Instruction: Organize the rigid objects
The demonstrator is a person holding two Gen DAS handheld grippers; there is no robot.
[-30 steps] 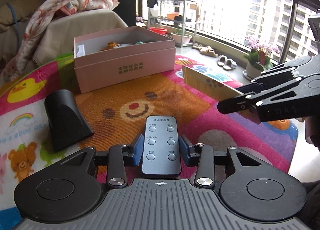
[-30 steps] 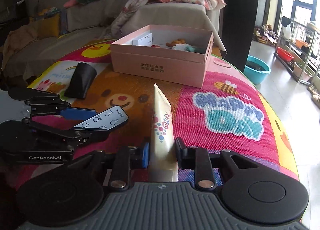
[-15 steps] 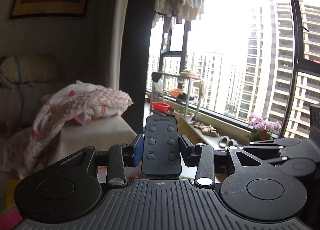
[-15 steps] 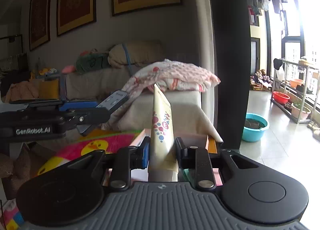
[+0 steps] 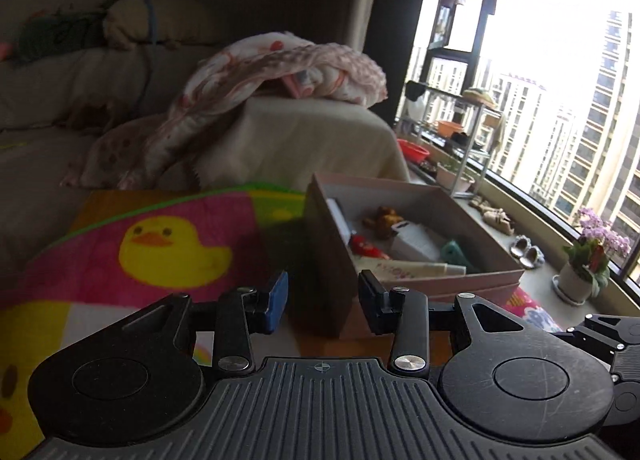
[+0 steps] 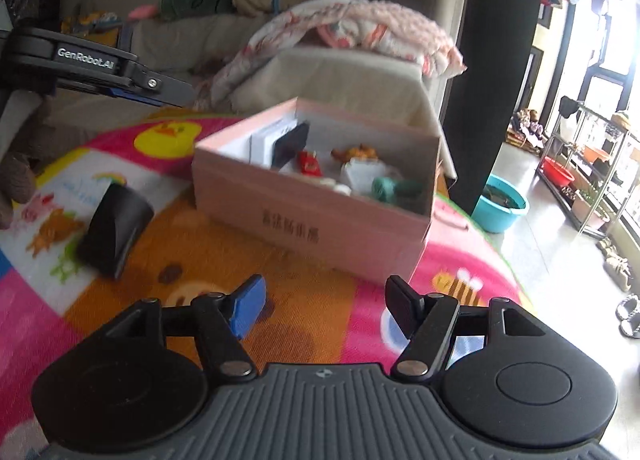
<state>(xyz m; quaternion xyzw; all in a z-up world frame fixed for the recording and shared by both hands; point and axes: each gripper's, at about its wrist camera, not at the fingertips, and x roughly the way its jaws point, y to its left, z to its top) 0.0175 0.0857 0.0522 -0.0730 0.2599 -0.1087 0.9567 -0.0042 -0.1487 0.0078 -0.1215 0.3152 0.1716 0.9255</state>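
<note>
Your left gripper (image 5: 322,302) and right gripper (image 6: 323,306) both gaping empty, right's jaws just widening, before pink box (image 6: 320,216).

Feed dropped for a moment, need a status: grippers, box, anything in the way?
Left gripper open, empty. Right gripper just opened, nothing between jaws. Remote and tube lie in pink box. Black wedge out on mat, nothing blocking it.

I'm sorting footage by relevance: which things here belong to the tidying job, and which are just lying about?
Part of the job:
- pink cardboard box
- black remote control leaning inside it
- cream squeeze tube lying inside it
- black wedge-shaped holder on the mat

Just lying about:
- pink patterned blanket
- turquoise plastic basin
- potted pink flowers
</note>
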